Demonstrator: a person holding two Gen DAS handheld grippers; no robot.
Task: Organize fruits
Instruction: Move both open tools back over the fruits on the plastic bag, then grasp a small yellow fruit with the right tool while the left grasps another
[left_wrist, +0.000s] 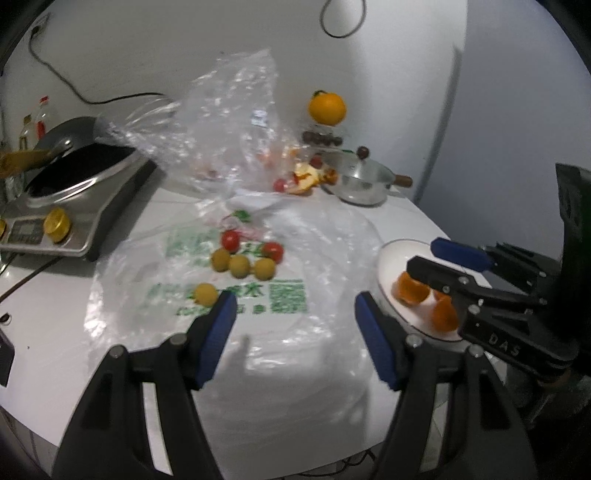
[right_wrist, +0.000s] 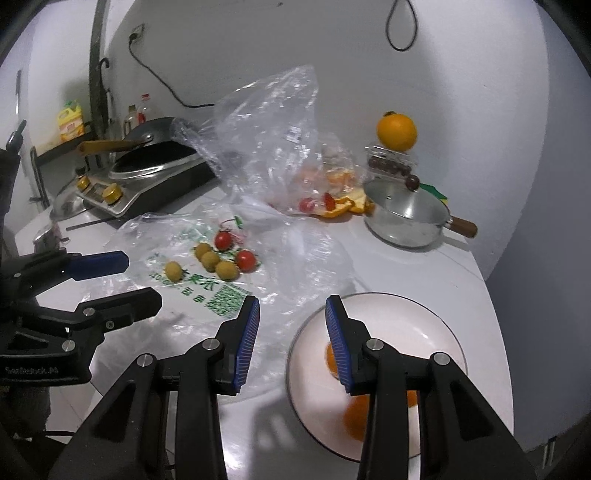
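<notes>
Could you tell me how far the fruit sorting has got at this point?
Done: orange segments lie on the white plate. In hand: nothing; the left tool and right tool are both empty. Left: four yellow-green fruits and two cherry tomatoes on the flat printed bag.

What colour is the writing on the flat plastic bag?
Green writing on the clear bag, best seen from the left wrist.

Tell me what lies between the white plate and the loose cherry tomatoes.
Only the flattened printed plastic bag on the white table; no fruit lies between the plate and the cherry tomatoes. The right wrist view shows it best.
</notes>
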